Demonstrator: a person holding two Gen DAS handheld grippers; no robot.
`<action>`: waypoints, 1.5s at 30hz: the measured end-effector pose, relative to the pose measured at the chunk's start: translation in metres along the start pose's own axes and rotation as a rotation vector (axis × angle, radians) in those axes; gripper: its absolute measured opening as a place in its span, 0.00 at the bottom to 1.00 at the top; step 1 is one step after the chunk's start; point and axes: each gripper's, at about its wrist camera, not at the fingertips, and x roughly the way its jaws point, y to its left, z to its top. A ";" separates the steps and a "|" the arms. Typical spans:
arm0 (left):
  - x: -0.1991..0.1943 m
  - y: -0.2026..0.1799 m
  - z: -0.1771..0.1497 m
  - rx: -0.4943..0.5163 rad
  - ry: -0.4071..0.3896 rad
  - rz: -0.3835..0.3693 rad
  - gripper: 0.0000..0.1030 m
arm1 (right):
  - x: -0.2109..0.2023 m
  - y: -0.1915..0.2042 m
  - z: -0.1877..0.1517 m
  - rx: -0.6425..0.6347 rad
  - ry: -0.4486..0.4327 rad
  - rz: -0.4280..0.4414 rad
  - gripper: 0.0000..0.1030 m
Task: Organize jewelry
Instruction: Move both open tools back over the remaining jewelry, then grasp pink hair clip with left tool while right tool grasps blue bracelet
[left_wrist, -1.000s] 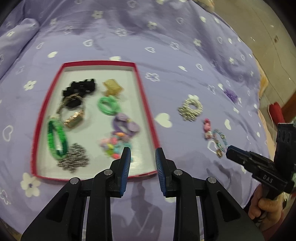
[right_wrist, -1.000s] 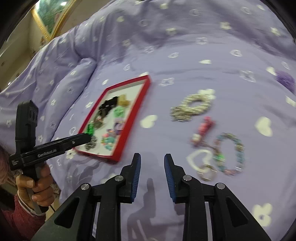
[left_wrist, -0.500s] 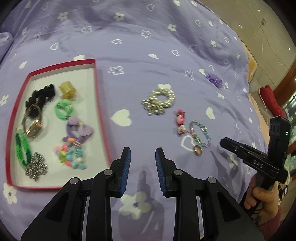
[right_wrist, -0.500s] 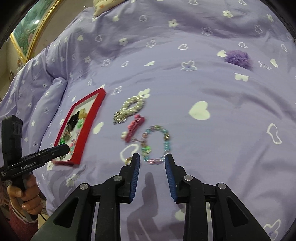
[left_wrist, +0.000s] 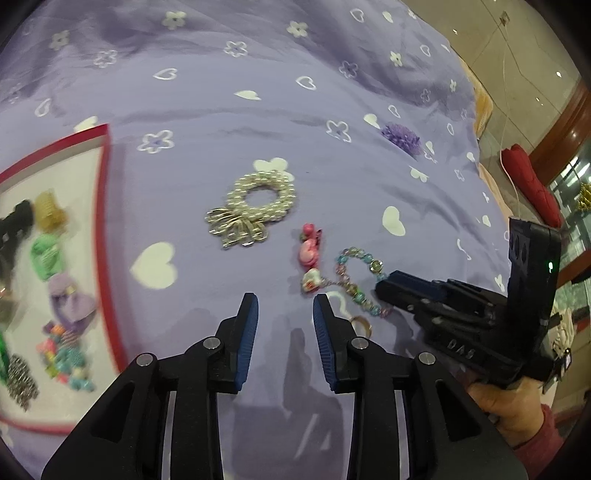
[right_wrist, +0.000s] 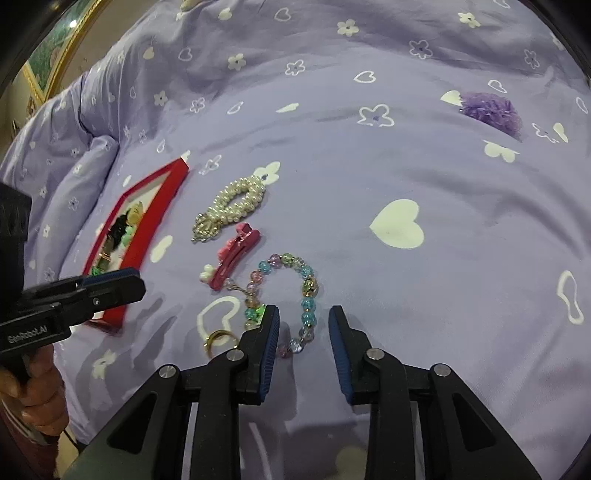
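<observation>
A red-rimmed tray (left_wrist: 104, 192) with several pieces of jewelry lies at the left; it also shows in the right wrist view (right_wrist: 147, 218). On the purple bedspread lie a pearl bracelet (left_wrist: 255, 206) (right_wrist: 231, 206), a pink hair clip (left_wrist: 310, 247) (right_wrist: 236, 258), a colourful bead bracelet (left_wrist: 356, 284) (right_wrist: 291, 291) and a gold ring (left_wrist: 360, 325) (right_wrist: 218, 338). My left gripper (left_wrist: 285, 310) is open and empty, just left of the ring. My right gripper (right_wrist: 303, 321) is open, its jaws standing on either side of the bead bracelet's near part; it also shows in the left wrist view (left_wrist: 384, 288).
A purple fluffy hair tie (left_wrist: 400, 136) (right_wrist: 491, 109) lies far right on the bedspread. The bed edge and the floor with a red object (left_wrist: 532, 181) are to the right. A gold picture frame (right_wrist: 48, 62) is at the far left.
Both grippers have moved right, away from the tray and toward the loose jewelry. The right gripper has come down around the bead bracelet. The tray has slid to the left edge.
</observation>
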 end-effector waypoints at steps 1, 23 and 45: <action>0.003 -0.002 0.002 0.004 0.003 -0.003 0.28 | 0.002 0.001 0.000 -0.012 -0.005 -0.013 0.22; 0.040 -0.010 0.017 0.051 0.018 0.008 0.10 | -0.016 -0.014 0.002 0.045 -0.049 0.033 0.07; -0.059 0.049 -0.031 -0.106 -0.117 0.043 0.10 | -0.043 0.067 0.019 -0.083 -0.130 0.130 0.07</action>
